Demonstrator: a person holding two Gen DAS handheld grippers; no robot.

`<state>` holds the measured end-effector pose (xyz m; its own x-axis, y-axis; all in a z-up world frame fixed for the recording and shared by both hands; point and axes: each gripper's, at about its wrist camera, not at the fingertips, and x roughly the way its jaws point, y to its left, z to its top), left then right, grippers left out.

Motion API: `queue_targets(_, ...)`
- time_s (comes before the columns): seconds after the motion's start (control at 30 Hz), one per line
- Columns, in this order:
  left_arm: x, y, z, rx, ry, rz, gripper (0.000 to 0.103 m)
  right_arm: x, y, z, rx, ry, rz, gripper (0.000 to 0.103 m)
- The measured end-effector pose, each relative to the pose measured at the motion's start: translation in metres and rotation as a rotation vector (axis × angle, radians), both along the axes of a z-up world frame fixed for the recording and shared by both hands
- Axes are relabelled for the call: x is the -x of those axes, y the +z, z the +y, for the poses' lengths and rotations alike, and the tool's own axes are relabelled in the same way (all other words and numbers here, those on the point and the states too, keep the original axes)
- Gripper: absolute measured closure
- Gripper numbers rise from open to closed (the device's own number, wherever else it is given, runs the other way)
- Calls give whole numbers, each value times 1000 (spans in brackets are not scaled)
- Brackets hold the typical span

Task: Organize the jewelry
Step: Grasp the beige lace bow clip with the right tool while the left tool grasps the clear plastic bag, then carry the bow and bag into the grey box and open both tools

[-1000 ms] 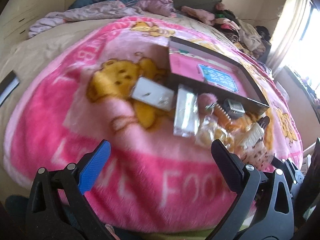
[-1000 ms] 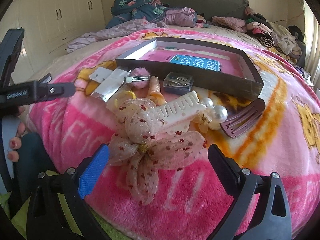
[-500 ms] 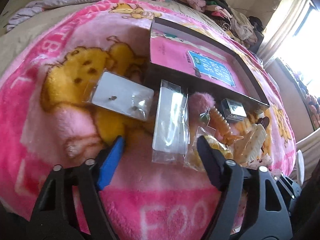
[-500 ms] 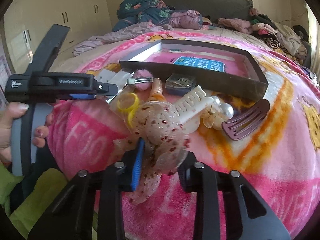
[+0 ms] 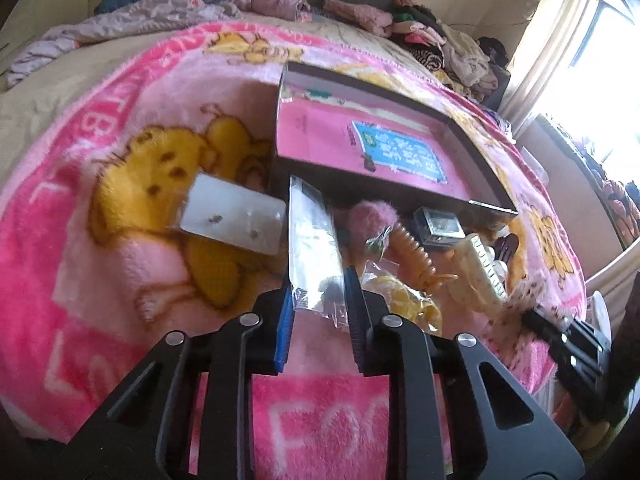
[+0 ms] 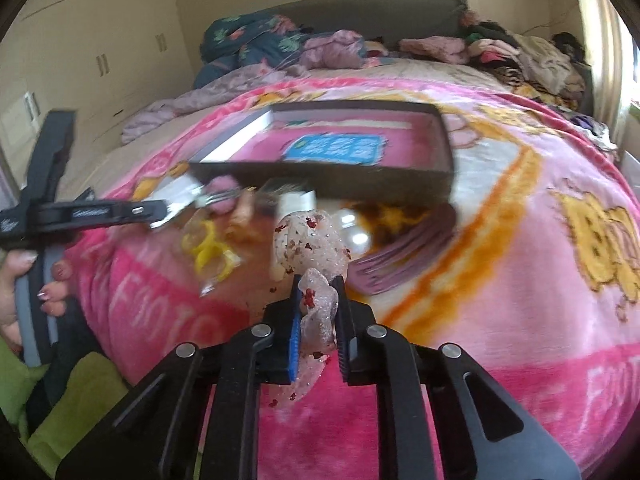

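While the pink blanket (image 5: 120, 264) spreads across the bed, the left gripper (image 5: 318, 300) has its fingers drawn in narrow on the near end of a clear plastic packet (image 5: 314, 248), which lies lengthwise just in front of the dark shallow box (image 5: 472, 148) near the blanket's middle. Beside that packet, toward the blanket's left edge, sits a white earring card (image 5: 236, 220), touching the packet's side. On the other side a pink pompom clip (image 5: 372, 220), an orange spiral hair tie (image 5: 412, 252), a small clear case (image 5: 438, 226) and a cream comb clip (image 5: 480, 264) crowd together in front of the box wall.

Over on the right, the right gripper (image 6: 318, 308) is pinched tight on a sheer spotted bow (image 6: 312, 248), its ribbon trailing down between the fingers. Just beyond lie a yellow band in a bag (image 6: 208, 248) and a mauve hair comb (image 6: 404, 248), the comb toward the blanket's right edge. Motion blur smears the small pieces behind the bow, so those are hard to tell apart.
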<state>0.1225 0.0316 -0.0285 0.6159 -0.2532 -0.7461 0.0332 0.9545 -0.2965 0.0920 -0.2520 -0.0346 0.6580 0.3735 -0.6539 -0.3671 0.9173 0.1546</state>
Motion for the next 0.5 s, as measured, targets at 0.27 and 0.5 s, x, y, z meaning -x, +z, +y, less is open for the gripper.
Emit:
queue_targets(0.27, -2, 23, 7, -3, 17, -41, 90, -16, 15, -29, -11, -85, -43, 91)
queue_targets(0.5, -19, 43, 3, 1, 5, -80, 90, -37, 31, -33, -20, -102, -96, 92)
